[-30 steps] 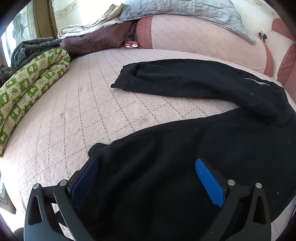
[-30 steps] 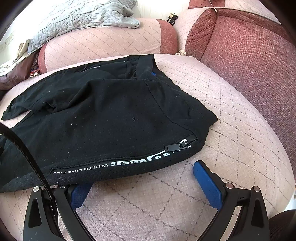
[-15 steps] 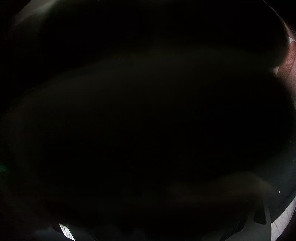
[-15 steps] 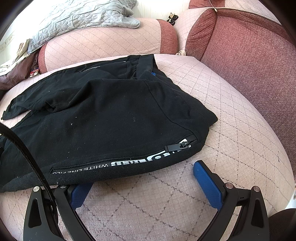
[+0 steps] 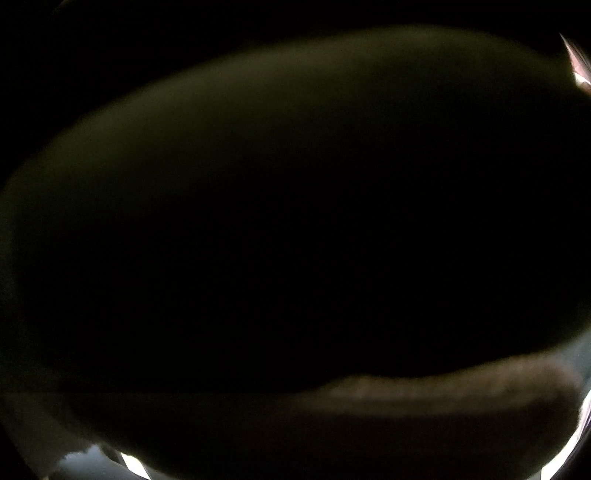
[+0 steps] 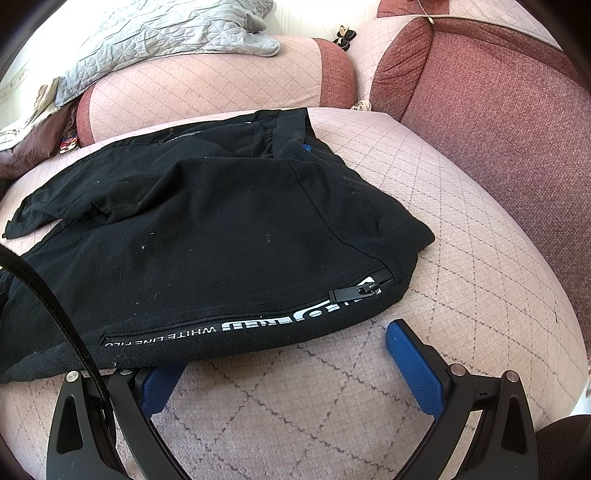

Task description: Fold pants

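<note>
Two blue-padded fingers of my right gripper stand wide apart at the near edge of the right wrist view, with nothing between them but the pale pink quilted cushion cover. The left finger has its tip tucked just under the near hem of the black sweatpants with a white-lettered side stripe; the right finger lies clear of the cloth, near the corner with the zip pull. The pants lie spread on the cushion, waistband to the far right, one leg trailing off to the left. Farther back, a grey quilted blanket is draped over the pink bolster, and a dark red upholstered backrest rises at the far right. My left wrist view is almost wholly black (something dark lies right against the lens), so I cannot tell how the left gripper's jaws stand.
</note>
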Tool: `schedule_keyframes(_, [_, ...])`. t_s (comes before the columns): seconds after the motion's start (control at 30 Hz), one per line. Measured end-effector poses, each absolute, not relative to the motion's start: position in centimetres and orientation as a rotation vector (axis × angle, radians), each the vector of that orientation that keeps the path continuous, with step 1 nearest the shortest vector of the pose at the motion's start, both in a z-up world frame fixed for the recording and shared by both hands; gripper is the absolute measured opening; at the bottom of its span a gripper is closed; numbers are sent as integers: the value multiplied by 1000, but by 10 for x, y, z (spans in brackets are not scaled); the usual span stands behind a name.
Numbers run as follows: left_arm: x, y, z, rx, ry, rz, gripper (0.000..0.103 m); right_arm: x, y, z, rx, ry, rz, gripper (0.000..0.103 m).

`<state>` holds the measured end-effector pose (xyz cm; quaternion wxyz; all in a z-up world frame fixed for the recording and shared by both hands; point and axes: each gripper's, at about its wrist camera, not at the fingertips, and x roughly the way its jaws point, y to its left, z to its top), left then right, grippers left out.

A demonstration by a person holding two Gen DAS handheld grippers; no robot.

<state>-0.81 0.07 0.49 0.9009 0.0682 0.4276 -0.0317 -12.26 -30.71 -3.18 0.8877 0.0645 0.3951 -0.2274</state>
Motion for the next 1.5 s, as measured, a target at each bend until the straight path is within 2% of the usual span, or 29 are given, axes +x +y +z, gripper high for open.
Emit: schedule_keyframes(1.5, [-13,-2,2,131,870,-72,103,-122,-307,-32,133,821,-473,103])
